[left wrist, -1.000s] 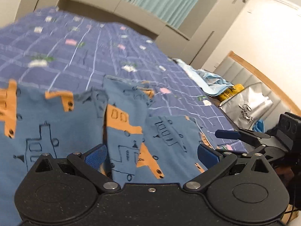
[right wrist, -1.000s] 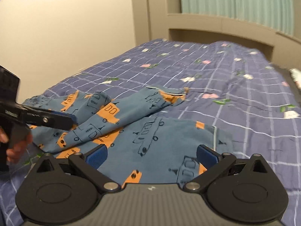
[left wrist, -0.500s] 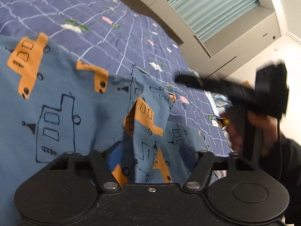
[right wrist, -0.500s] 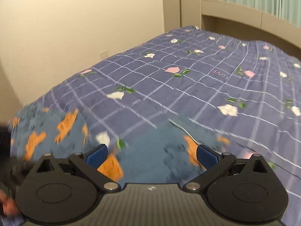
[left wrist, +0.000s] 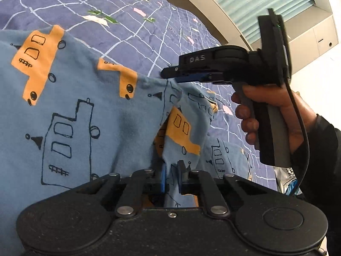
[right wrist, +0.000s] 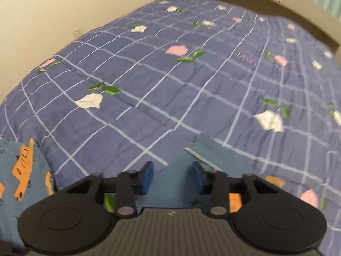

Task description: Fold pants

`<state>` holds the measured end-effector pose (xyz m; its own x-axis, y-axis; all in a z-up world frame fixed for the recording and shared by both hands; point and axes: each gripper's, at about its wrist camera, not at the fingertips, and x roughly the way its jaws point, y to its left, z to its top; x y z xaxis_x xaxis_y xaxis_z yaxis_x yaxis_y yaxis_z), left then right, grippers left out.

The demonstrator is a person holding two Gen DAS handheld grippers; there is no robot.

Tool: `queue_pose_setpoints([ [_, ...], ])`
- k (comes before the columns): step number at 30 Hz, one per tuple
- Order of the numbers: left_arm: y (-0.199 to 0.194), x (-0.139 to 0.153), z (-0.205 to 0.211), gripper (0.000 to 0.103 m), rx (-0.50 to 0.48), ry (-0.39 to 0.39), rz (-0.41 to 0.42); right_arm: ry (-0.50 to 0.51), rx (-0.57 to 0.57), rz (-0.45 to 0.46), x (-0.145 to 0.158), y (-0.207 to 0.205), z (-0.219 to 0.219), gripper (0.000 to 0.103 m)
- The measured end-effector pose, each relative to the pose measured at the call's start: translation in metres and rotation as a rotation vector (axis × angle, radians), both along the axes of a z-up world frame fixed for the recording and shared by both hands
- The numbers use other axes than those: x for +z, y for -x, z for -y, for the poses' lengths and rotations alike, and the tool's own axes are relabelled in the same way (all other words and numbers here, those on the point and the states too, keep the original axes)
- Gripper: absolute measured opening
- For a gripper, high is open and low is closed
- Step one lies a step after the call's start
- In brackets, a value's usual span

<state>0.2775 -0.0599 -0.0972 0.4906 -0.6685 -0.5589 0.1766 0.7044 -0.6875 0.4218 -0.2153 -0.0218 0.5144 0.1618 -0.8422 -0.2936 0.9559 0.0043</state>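
Bed [right wrist: 170,81]: pants [left wrist: 85,111] fold pinched between left fingers [left wrist: 163,178].

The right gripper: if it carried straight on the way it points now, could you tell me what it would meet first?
The right gripper already has a fold of the blue pants between its closing jaws; straight ahead lies the checked quilt, probably just past the cloth's edge.

The pants [left wrist: 70,106] are coloured mid blue, printed with orange vehicle blocks and dark outlined drawings. The bedspread [right wrist: 162,81] is dyed a deeper violet blue, crossed by a pale grid and scattered with white and pink flowers on green leaves. Black bodies and blue pads [right wrist: 147,178] are seen on both grippers. The curtain [left wrist: 262,2] is coloured pale teal.
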Motion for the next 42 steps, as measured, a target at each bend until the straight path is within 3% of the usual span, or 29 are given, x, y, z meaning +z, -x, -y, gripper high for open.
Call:
queue_pose_setpoints([
  [3,0.000,0.003,0.005,0.001,-0.012,-0.006,0.006,0.036,0.009,-0.006,-0.002,-0.002,-0.003,0.004],
  [4,0.000,0.004,0.007,0.000,-0.016,-0.016,0.012,0.030,0.003,-0.003,-0.002,-0.001,-0.001,0.002],
  [12,0.008,0.036,0.018,0.000,-0.053,-0.105,0.128,-0.095,-0.077,0.172,0.045,0.044,0.054,0.002],
  [20,0.039,0.084,0.043,0.000,-0.214,-0.306,0.390,-0.201,-0.190,0.343,0.087,0.158,0.142,0.002],
  [26,0.076,0.077,0.069,0.000,-0.358,-0.456,0.499,-0.261,-0.307,0.323,0.041,0.248,0.179,0.002],
  [29,0.086,0.058,0.077,0.000,-0.393,-0.510,0.479,-0.300,-0.361,0.267,0.006,0.270,0.187,0.002],
  [35,0.089,0.037,0.080,0.000,-0.384,-0.548,0.446,-0.388,-0.416,0.231,-0.029,0.283,0.202,0.003],
  [42,0.087,0.037,0.082,0.000,-0.374,-0.556,0.438,-0.453,-0.478,0.246,-0.028,0.279,0.229,0.022],
])
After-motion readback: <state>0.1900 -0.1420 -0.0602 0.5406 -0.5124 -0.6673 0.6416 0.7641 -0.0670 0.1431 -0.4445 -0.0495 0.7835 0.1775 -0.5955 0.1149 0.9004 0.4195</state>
